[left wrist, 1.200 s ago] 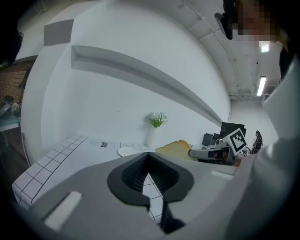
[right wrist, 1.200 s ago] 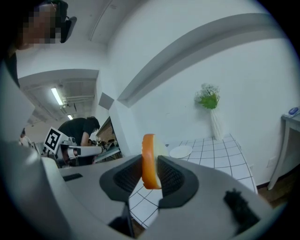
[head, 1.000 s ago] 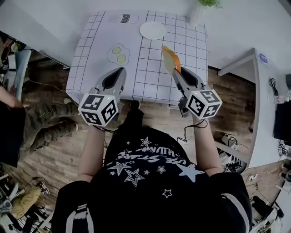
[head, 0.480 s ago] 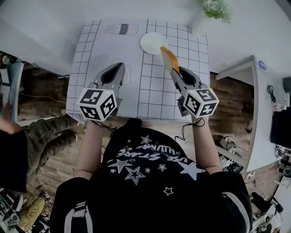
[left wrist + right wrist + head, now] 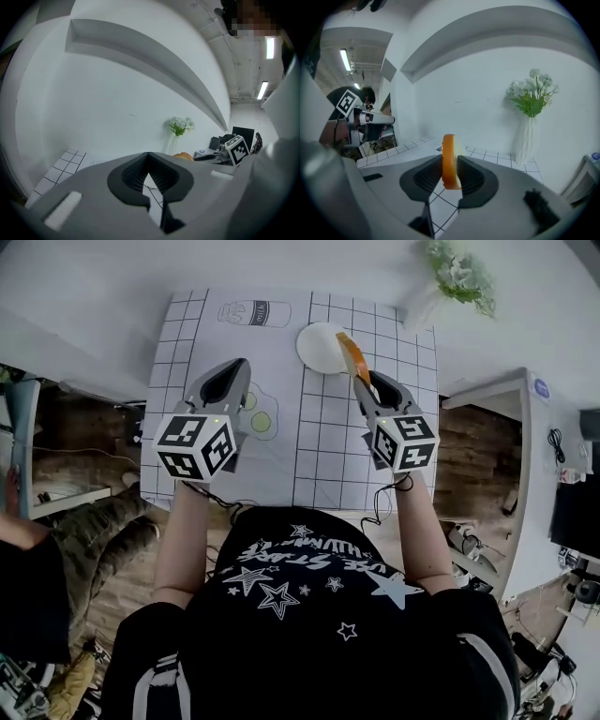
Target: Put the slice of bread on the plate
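Now the slice of bread (image 5: 351, 352) overlaps the plate's (image 5: 317, 348) right rim in the head view. A second ago it was well short of the plate, toward the person. The right gripper (image 5: 362, 380) has travelled forward with it and rolled a little. Its jaws are clamped on the slice's lower part, so the slice stands on edge, orange crust up. Whether the slice touches the plate cannot be told.

The left gripper (image 5: 239, 367) has also gone forward. It now sits to the plate's left and slightly nearer the person. The printed fried eggs (image 5: 255, 414) were ahead of it a second ago and now show along its side facing the plate. Its jaws meet at the tips with nothing between them.

Both forearms reach out over the gridded table (image 5: 197, 343), the person's own side of the plate. Each gripper is tipped slightly downward, the right one more steeply, with its marker cube toward the person.
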{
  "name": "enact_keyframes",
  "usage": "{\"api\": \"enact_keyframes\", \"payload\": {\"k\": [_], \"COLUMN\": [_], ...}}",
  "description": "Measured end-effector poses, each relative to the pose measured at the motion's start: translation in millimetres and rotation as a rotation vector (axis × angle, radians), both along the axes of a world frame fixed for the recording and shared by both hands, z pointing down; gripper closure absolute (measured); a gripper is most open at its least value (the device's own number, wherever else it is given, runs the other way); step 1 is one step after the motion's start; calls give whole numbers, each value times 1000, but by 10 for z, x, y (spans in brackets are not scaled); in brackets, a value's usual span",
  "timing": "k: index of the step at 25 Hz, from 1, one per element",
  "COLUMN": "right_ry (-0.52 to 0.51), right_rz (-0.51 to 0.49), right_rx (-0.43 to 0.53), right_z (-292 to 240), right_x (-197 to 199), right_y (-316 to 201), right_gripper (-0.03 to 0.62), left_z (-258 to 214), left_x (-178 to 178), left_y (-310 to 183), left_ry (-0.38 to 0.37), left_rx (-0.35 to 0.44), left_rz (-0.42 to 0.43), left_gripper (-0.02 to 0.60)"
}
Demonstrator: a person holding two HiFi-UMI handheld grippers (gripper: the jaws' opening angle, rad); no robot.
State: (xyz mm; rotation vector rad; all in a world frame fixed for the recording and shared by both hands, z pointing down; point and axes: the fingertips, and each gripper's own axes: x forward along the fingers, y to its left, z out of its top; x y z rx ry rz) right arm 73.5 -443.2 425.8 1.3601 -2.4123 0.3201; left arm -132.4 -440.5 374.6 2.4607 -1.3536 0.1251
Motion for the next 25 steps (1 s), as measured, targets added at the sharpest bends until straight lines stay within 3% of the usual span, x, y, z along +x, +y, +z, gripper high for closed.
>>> {"api": "enact_keyframes", "payload": {"k": [11,18,25], "right_ry": [339,762,821], "right_rz": [-95,-197,-274], "right_rx": [99,232,239], "right_z": [299,592,820], "right_x": [-326,-450,-599], "right_y": [-553,-664,-644], "right_gripper": [493,499,499], "left_z": [257,460,585], "left_x": [-70,-121,-176], "left_y": [-371,-469,-499], "left_ry": [34,58,69], "left_rx": [-66,-123,-159], "left_rz": [16,17,4], "left_gripper": [572,572,572]}}
